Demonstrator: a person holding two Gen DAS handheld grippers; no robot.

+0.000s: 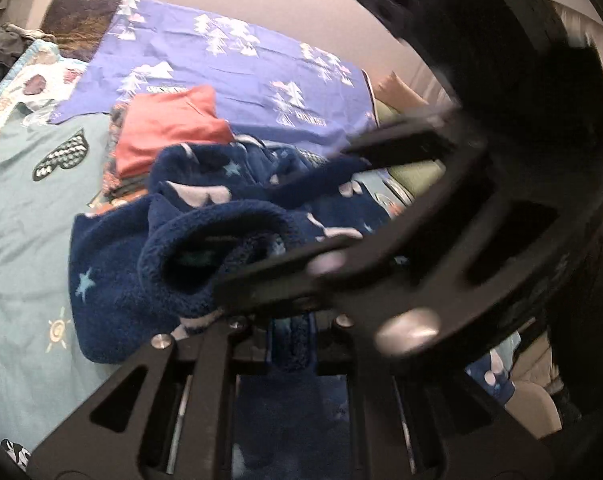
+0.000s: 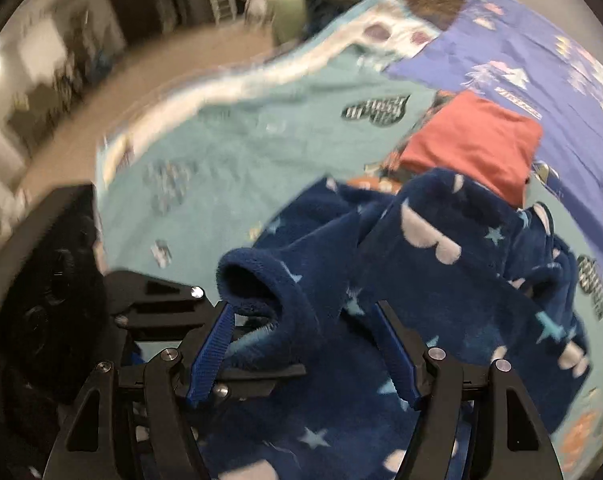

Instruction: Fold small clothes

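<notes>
Two grippers at one navy fleece garment (image 2: 441, 280)
Left gripper (image 1: 291, 344) pinches fleece; only the right wrist view shows right gripper (image 2: 305, 354) spread around it.

The right claw (image 2: 305, 354) stands open over a dark blue starry fleece garment (image 2: 441, 280) on a teal bed cover (image 2: 241, 152); beyond it lies a folded red cloth (image 2: 473, 140).

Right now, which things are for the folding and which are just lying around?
For the folding:
- fuzzy blue garment with stars, pinched by the left gripper
- right gripper, fingers open
- folded red cloth

Just lying about:
- teal bedspread
- purple sheet with trees
</notes>
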